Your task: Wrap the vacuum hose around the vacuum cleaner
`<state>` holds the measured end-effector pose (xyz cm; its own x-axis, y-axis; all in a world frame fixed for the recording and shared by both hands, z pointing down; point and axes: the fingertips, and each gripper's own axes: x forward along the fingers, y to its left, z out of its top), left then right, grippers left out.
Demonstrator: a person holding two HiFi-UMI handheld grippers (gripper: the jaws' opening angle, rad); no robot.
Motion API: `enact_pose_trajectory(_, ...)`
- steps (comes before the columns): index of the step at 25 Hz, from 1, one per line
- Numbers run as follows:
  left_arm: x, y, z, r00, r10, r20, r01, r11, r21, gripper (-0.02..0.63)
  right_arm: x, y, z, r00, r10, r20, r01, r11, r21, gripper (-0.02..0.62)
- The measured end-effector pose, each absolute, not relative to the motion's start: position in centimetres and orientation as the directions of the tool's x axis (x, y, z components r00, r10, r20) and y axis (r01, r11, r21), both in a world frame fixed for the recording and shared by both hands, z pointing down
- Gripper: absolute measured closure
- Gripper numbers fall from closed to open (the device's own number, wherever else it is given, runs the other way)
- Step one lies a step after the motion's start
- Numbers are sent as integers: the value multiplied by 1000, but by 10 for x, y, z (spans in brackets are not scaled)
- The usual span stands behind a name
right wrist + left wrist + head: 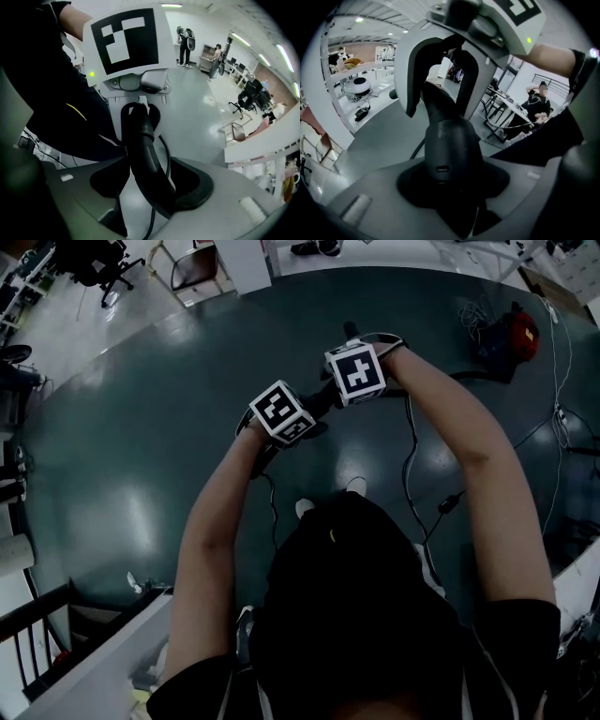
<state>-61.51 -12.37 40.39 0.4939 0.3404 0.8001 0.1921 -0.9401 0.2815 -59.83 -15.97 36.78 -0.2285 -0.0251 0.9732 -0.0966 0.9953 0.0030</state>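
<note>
The black vacuum hose (447, 150) runs from between my left gripper's (450, 187) pads up into my right gripper (440, 110) just above it. My left gripper is shut on the hose's thick rigid end. In the right gripper view the hose (145, 154) passes between the jaws of my right gripper (150, 187), which stand open with a gap on the left side. The left gripper (138, 112) holds the hose right beyond it. In the head view both marker cubes (281, 413) (356, 371) are close together. The red and black vacuum cleaner (514, 338) sits on the floor at the far right.
Dark green floor (141, 427) lies below. A black cord with a plug (448, 504) and thin white cables (560, 413) trail on the right. Chairs (192, 268) stand at the far left, a white table edge (94, 671) at the near left. People sit at desks (536, 101) beyond.
</note>
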Motion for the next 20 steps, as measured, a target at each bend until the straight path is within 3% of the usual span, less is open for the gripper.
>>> enact_pose_trajectory(4,-584,-133,401,536,324,780,131,-944,302,407,-560,-179,362,-257,-168,952,-196,973,119,281)
enact_pose_trajectory(12,-523,-152,400,584,282,761,36,-946,322,407,-495,-201,345,-241,-395,886,-335,891,306,279)
enact_pose_trajectory(20,-469,-155,409,605,260,753,-8,-943,332,407,-427,-186,344,-208,-468,859,-519,797,308,372)
